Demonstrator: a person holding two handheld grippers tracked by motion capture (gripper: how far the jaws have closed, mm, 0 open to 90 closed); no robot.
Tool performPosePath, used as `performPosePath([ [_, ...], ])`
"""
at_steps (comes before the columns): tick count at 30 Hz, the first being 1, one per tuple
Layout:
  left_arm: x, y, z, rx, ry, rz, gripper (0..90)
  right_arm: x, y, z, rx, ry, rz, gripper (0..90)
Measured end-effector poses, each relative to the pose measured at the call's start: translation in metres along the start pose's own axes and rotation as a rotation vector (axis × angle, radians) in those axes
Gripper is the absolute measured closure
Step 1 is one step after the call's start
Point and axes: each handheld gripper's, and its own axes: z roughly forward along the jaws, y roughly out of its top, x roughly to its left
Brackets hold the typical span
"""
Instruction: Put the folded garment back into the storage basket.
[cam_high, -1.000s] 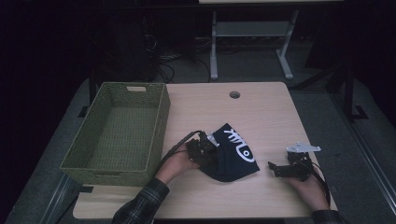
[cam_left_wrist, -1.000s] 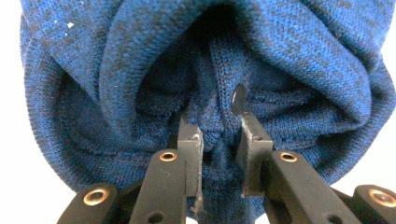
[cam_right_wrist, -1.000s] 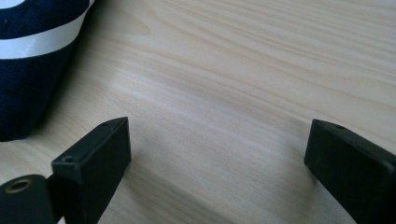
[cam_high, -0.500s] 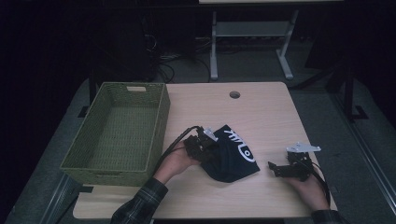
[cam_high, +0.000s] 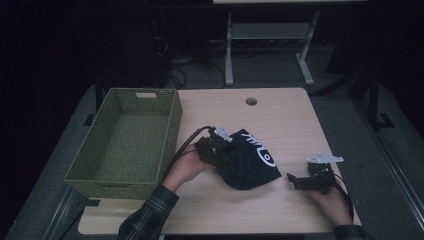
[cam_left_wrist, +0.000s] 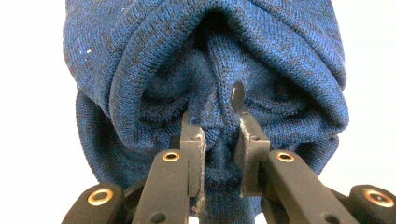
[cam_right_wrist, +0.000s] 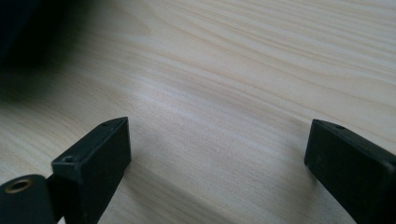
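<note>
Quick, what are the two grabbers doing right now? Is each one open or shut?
Left gripper: shut on a fold of the blue knit hat.
Right gripper: open, holding nothing, low over the bare table.

The table (cam_right_wrist: 243, 70) is pale wood with fine grain and a smooth, faintly sheeny finish. Beside it, the basket (cam_high: 125, 140) is rough green wicker. The cloth (cam_left_wrist: 205, 70) is soft blue knit, ribbed and matt. The left gripper (cam_left_wrist: 218, 135) has matt black jaws with brassy screws.
</note>
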Motion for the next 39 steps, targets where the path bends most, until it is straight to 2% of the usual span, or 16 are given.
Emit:
performPosePath([
  [15, 0.005, 0.015, -0.031, -0.045, -0.005, -0.012, 75.7, 0.000, 0.000, 0.000, 0.001, -0.001, 0.003, 6.6],
  [17, 0.006, 0.019, -0.038, -0.036, 0.003, 0.001, 75.7, 0.000, 0.000, 0.000, 0.000, -0.001, 0.002, 6.6],
  [21, 0.007, 0.024, -0.048, -0.047, 0.011, -0.004, 75.7, 0.000, 0.000, 0.000, 0.000, -0.001, 0.003, 6.6],
  [25, 0.009, 0.030, -0.063, -0.044, 0.029, 0.011, 75.6, 0.000, 0.000, 0.000, 0.000, 0.000, 0.003, 6.6],
  [26, 0.011, 0.031, -0.067, -0.033, 0.032, 0.023, 75.6, 0.000, 0.000, 0.000, 0.000, -0.001, 0.003, 6.7],
  [29, 0.012, 0.034, -0.075, -0.029, 0.039, 0.024, 75.6, 0.000, 0.000, 0.000, 0.000, -0.001, 0.003, 6.6],
  [39, 0.022, 0.032, -0.108, -0.046, 0.089, -0.004, 75.6, 0.000, 0.000, 0.000, -0.001, 0.001, 0.003, 6.6],
])
